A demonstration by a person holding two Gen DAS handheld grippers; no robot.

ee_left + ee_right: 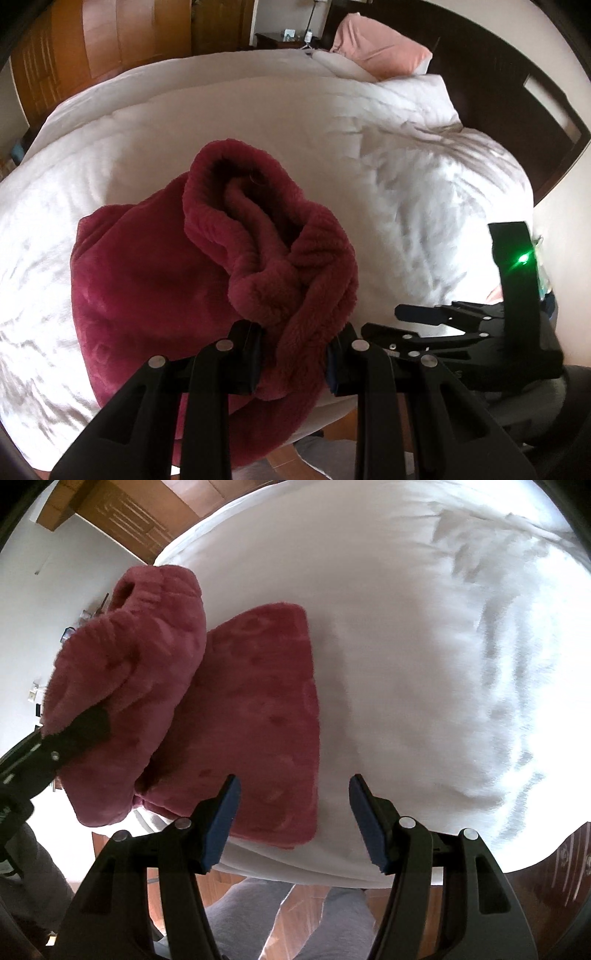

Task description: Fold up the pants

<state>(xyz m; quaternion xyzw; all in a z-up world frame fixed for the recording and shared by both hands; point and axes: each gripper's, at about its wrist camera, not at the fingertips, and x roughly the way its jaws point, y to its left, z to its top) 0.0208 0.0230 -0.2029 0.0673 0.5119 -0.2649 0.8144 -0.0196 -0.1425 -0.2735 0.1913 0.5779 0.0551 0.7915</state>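
Note:
Dark red fleece pants (147, 280) lie on a white bed (295, 122), partly folded into a flat rectangle (258, 716). My left gripper (295, 354) is shut on a bunched, ribbed end of the pants (295, 295) and holds it lifted above the folded part. From the right wrist view that lifted bundle (129, 679) hangs at the left, with the left gripper's finger (86, 725) against it. My right gripper (293, 819) stands open above the bed's near edge, just right of the folded part, with nothing between its blue pads (221, 823). It also shows in the left wrist view (461, 325).
A pink pillow (380, 48) and a rumpled duvet (443, 177) lie at the head of the bed. A dark headboard (517, 74) and wooden wardrobes (92, 48) stand beyond. The person's grey-trousered legs (295, 923) stand on the wooden floor (554, 867) at the bed's edge.

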